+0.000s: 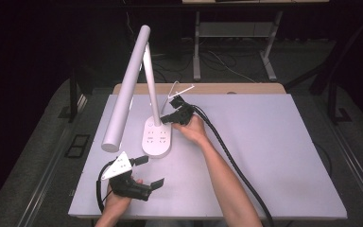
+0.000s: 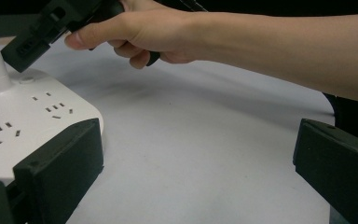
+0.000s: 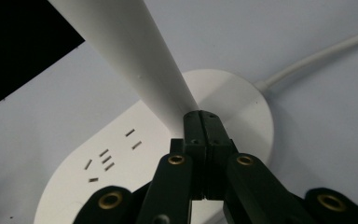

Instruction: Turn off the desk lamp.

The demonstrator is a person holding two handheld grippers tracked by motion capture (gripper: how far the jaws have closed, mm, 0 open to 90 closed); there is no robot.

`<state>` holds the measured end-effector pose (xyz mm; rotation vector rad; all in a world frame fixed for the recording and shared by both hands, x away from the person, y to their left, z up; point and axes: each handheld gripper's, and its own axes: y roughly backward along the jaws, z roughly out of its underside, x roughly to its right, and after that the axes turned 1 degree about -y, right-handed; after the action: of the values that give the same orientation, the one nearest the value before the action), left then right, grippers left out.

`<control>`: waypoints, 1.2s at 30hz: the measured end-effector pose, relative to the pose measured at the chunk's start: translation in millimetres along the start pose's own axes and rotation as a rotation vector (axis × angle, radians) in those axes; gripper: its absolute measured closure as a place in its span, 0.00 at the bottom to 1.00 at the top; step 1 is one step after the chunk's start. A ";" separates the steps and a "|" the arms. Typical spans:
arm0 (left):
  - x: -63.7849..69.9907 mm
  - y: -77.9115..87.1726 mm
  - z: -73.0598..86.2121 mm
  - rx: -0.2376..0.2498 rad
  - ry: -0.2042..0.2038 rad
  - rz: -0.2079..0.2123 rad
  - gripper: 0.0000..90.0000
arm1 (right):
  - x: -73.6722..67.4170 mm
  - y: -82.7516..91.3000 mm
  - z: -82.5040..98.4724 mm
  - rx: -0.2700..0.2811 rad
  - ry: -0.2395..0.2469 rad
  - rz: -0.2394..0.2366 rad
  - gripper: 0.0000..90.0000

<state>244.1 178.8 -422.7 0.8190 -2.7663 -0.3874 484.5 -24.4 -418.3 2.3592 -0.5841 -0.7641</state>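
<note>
My right gripper (image 3: 204, 122) had its jaws pressed together with nothing between them, tips at the foot of the lamp (image 1: 157, 137) stem, over its white base with sockets. The lamp stood left of the table's (image 1: 274, 156) middle. My left gripper (image 1: 149, 171) sat wide open and empty, just beside the base's near edge.

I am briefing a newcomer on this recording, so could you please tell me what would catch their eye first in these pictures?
A tall white desk lamp stands left of centre on the grey table, its oval base dotted with sockets. The right gripper, shut with nothing between its fingers, has its tips down by the foot of the lamp's stem. Nearer the person, the left gripper rests open beside the base.
</note>
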 end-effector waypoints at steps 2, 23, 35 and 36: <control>-0.1 0.0 0.0 0.000 0.000 0.000 0.00 | 2.6 -2.8 2.0 -0.004 0.014 0.015 1.00; 0.4 -0.8 -0.4 0.005 0.002 -0.001 0.00 | 6.2 -3.8 9.7 0.022 0.002 0.009 1.00; -0.7 -0.8 -0.2 0.002 0.002 -0.001 0.00 | 4.4 -2.8 8.4 0.025 0.014 0.030 1.00; -0.6 -0.9 -0.3 0.001 0.001 -0.001 0.00 | 5.2 -2.0 8.5 0.023 0.007 0.023 1.00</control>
<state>245.1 178.3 -422.8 0.8207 -2.7657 -0.3855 483.4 -29.1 -427.2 2.3713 -0.6191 -0.7426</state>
